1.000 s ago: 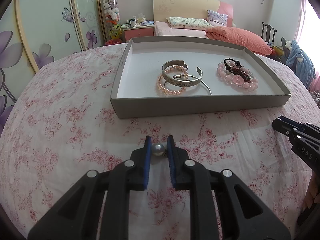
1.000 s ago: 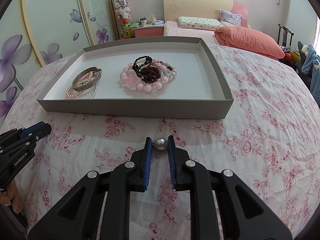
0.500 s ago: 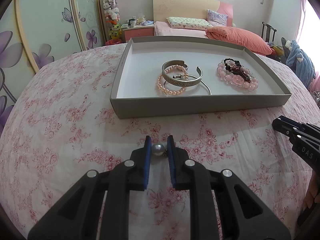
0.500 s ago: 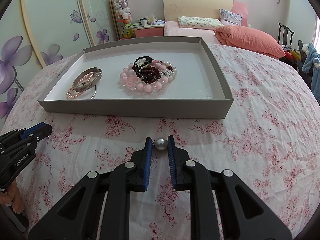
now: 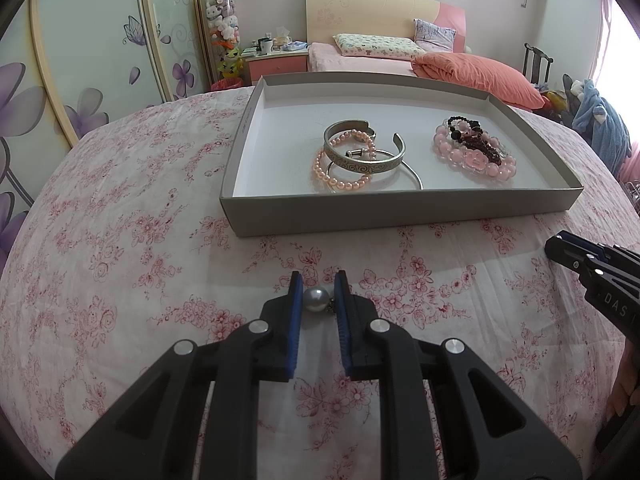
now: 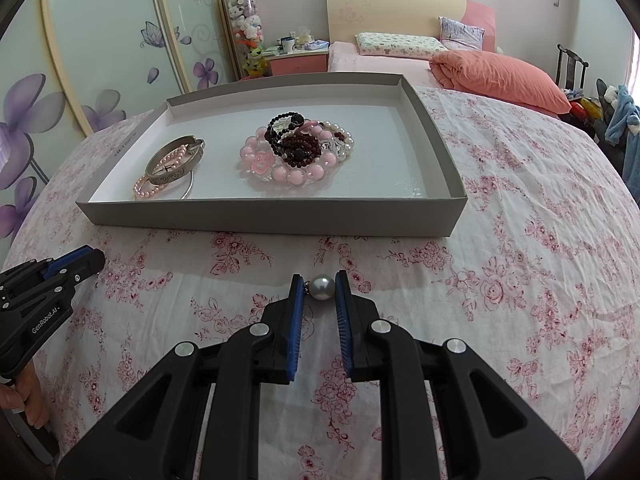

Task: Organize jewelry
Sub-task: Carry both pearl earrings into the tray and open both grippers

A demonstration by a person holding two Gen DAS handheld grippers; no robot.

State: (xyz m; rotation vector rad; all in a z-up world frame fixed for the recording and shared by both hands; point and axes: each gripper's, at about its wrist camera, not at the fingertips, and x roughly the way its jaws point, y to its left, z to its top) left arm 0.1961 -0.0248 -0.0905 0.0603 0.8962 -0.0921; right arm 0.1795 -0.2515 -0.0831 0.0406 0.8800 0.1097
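Observation:
Each gripper pinches a grey pearl with a small metal fitting. My left gripper [image 5: 318, 285] is shut on one pearl [image 5: 315, 299] just above the floral cloth. My right gripper [image 6: 319, 283] is shut on the other pearl [image 6: 322, 287]. Beyond both lies a shallow grey tray [image 5: 400, 211] with a white floor. It holds metal bangles with a pink pearl bracelet [image 5: 362, 156] at its left and a heap of pink and dark bead bracelets [image 5: 474, 152] at its right. In the right wrist view the tray [image 6: 272, 222], bangles [image 6: 174, 166] and bead heap [image 6: 298, 154] show again.
Pink-flowered cloth [image 5: 120, 240] covers the surface around the tray. A bed with pillows and an orange quilt [image 5: 472, 74] stands behind, a nightstand [image 5: 276, 60] beside it and flower-painted wardrobe doors [image 5: 80, 60] at left. A person's fingers [image 6: 28, 396] hold the left gripper's handle.

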